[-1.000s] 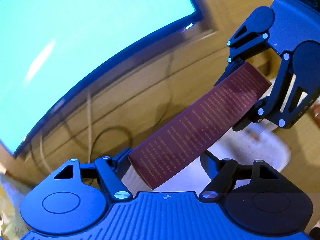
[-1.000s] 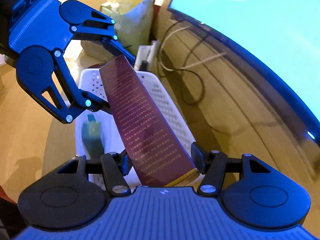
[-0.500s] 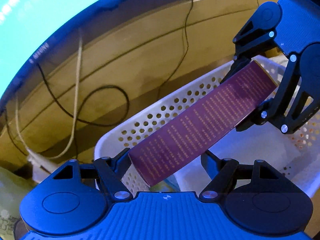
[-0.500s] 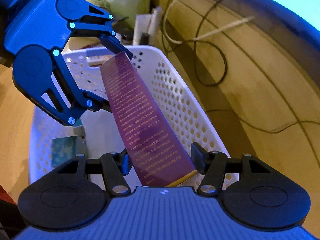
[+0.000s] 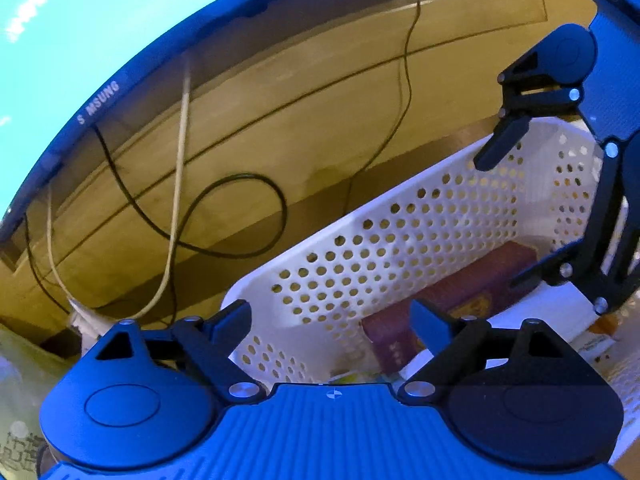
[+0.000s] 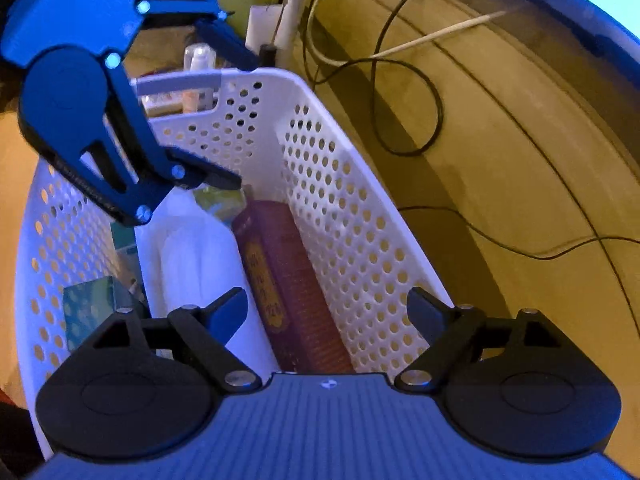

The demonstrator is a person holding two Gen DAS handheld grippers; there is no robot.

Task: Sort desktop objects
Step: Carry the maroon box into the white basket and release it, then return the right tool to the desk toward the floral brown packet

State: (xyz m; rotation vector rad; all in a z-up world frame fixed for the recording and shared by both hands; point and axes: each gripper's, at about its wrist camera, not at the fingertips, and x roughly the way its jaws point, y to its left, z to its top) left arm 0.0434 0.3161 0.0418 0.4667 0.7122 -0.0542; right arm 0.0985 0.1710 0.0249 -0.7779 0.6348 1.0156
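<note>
1. Left gripper (image 5: 330, 322) over one end of the basket (image 5: 400, 224), jaws opening wide, nothing pinched between them.
2. Right gripper (image 6: 326, 306) over the other end of the basket (image 6: 340, 184), jaws opening wide, nothing pinched.
3. Maroon box (image 6: 292, 280) lying in the basket, along its perforated wall nearest the monitor (image 5: 80, 20), clear of both grippers.
4. White bottle (image 6: 200, 256) just beside the box, inside the basket.
5. Cables (image 5: 224, 216) on the surface between basket and monitor.
</note>
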